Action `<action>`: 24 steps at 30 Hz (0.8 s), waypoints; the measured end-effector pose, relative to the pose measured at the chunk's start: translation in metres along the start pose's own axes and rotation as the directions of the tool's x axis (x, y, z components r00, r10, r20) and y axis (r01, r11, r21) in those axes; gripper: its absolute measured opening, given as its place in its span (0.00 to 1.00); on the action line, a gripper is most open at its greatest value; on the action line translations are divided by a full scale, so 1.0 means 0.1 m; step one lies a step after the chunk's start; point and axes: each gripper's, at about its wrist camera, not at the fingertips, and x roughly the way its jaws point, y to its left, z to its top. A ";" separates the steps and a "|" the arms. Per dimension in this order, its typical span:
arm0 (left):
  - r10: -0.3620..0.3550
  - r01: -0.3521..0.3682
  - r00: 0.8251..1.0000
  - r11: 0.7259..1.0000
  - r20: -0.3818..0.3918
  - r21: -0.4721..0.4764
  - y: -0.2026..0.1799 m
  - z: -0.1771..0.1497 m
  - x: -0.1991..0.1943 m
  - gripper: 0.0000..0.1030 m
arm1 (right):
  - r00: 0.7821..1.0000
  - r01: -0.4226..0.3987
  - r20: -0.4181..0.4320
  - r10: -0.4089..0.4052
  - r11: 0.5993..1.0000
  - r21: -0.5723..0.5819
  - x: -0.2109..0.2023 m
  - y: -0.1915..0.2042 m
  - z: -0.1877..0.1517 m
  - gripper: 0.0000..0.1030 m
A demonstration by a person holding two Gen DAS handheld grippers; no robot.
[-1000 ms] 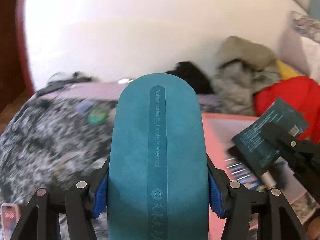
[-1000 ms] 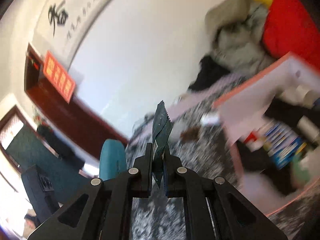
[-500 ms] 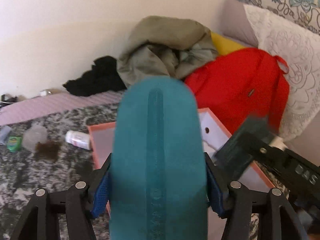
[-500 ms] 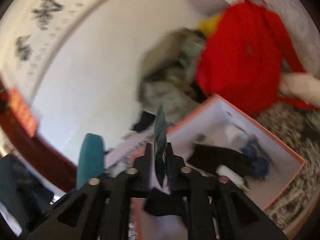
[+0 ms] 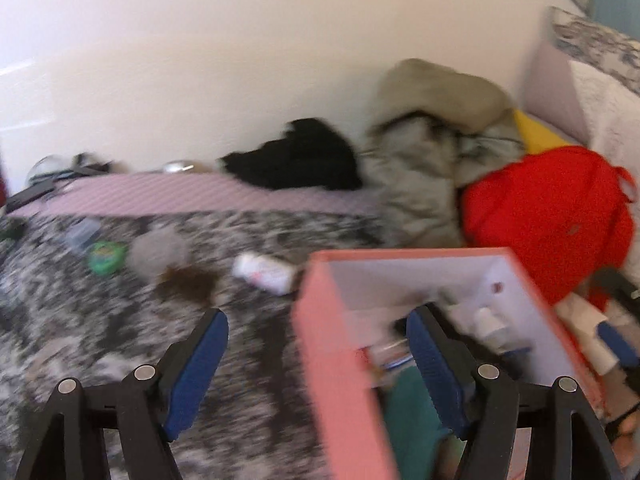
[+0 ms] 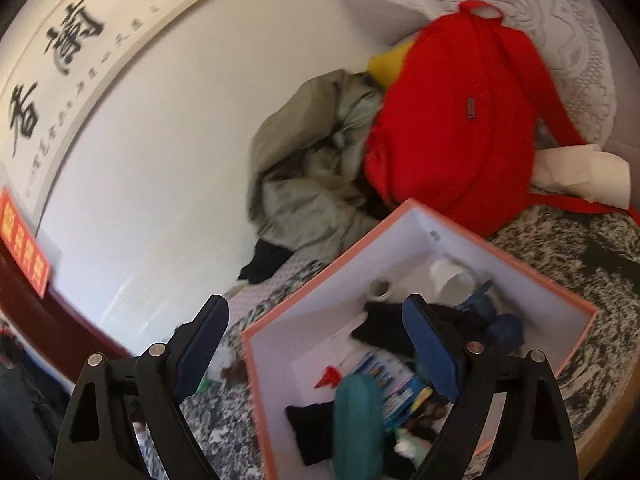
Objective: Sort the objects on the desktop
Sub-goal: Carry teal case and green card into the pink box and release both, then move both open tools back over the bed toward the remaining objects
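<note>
Both grippers hang over a pink box point(image 6: 404, 216) on a mottled grey blanket point(image 5: 100, 340). The left gripper point(image 5: 316, 360) has wide jaws, opening, nothing between the pads; its right finger is inside the box. The right gripper point(image 6: 316, 344) likewise opens wide, holding nothing. A teal case point(image 6: 358, 420) lies in the box near its front wall, among pens and dark items. A red bag point(image 6: 460, 120) touches the box's far corner.

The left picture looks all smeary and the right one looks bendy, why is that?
Left wrist view: motion blur smears the speckled blanket and the pink box; only the left tool stays fairly crisp. Right wrist view: sharper, but the fisheye lens bends the wall scroll into a curve and darkens the corners; the teal case is blurred.
</note>
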 end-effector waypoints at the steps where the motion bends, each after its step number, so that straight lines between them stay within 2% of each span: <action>1: 0.024 -0.024 1.000 1.000 -0.003 -0.013 0.14 -0.04 -0.02 0.75 | 1.000 -0.012 -0.004 0.012 1.000 -0.022 0.01 0.10 -0.05 0.89; 8: 0.156 -0.161 0.987 0.977 -0.047 -0.138 1.15 -0.30 -0.12 0.75 | 0.994 -0.097 -0.070 0.087 0.983 -0.153 0.23 0.78 -0.48 0.89; 12: 0.196 -0.205 0.979 0.959 -0.065 -0.196 1.63 -0.41 -0.19 0.75 | 0.986 -0.141 -0.117 0.119 0.969 -0.203 0.39 1.12 -0.76 0.89; 24: 0.262 -0.282 0.959 0.920 -0.106 -0.274 2.57 -0.64 -0.26 0.75 | 0.959 -0.220 -0.240 0.151 0.931 -0.292 0.93 1.89 -1.53 0.89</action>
